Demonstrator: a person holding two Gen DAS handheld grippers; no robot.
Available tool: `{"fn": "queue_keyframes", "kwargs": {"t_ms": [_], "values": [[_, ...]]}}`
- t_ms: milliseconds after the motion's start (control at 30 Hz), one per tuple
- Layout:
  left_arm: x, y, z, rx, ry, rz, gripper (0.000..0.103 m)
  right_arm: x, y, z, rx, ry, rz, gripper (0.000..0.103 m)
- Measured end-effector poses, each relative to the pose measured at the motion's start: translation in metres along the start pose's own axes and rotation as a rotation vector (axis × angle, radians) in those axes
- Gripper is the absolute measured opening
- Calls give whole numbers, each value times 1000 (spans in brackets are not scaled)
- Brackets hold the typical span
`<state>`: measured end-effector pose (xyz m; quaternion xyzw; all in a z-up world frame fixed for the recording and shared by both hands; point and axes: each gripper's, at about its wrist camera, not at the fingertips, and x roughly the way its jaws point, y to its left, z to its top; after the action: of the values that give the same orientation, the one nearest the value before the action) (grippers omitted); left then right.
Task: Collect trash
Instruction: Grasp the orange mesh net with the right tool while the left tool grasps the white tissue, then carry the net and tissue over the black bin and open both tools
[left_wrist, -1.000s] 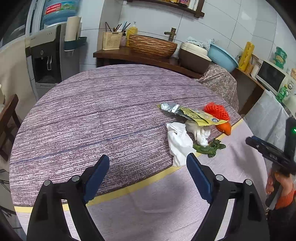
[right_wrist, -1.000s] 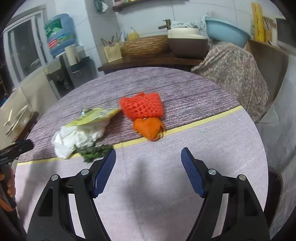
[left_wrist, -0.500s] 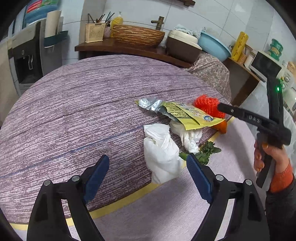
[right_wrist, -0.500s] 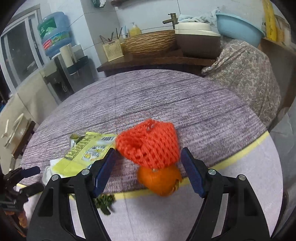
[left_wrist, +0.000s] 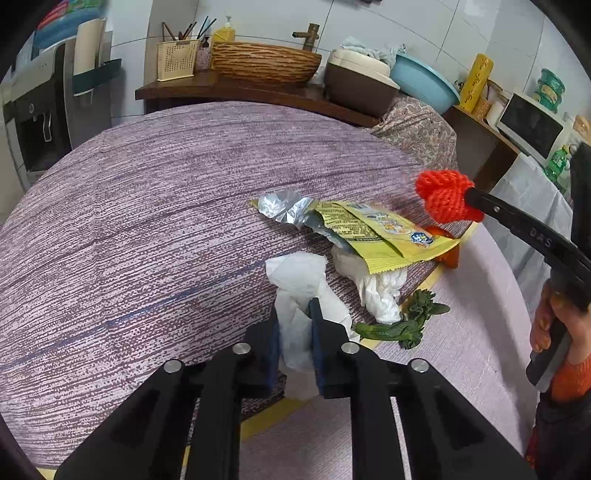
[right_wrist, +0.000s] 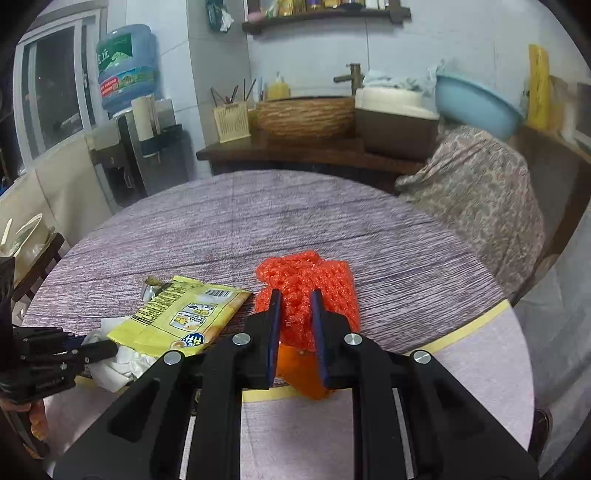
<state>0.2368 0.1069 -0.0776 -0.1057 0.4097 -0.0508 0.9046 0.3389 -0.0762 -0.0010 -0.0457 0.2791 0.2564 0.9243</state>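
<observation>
left fingers (left_wrist: 295, 332) closing, clamped on white tissue (left_wrist: 299, 280) right between them. right fingers (right_wrist: 295, 325) closing on red foam net (right_wrist: 306, 284), orange peel (right_wrist: 301, 373) just below. risk: thin pinches; tissue could tear or slip, net could snag the peel. yellow wrapper (left_wrist: 373, 236) beyond left fingers on surface (left_wrist: 147, 203).
</observation>
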Motion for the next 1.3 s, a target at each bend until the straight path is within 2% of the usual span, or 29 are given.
{"fn": "queue_keyframes", "kwargs": {"t_ms": [133, 433, 533, 700, 833, 967, 1100, 1233, 1300], "values": [[-15, 3, -1, -24, -39, -2, 12, -25, -3, -5, -7, -43, 3, 17], [-68, 4, -20, -69, -138, 7, 12, -81, 3, -33, 1, -104, 87, 17], [-82, -7, -30, -62, -151, -10, 12, -103, 4, -49, 3, -123, 124, 17], [-87, -34, -37, -45, -155, -38, 12, -132, 2, -78, -16, -146, 108, 17], [-76, -75, -39, 22, -127, -84, 12, -154, -17, -100, 24, -157, 95, 17], [-63, -121, -41, 92, -100, -165, 12, -181, -49, -122, 50, -175, -7, 17], [-45, -180, -40, 174, -68, -261, 12, -209, -100, -146, 118, -185, -128, 17], [-23, -241, -37, 248, -19, -347, 12, -225, -149, -173, 185, -159, -257, 17], [-14, -267, -37, 286, -11, -364, 12, -226, -172, -188, 218, -138, -310, 17]]}}
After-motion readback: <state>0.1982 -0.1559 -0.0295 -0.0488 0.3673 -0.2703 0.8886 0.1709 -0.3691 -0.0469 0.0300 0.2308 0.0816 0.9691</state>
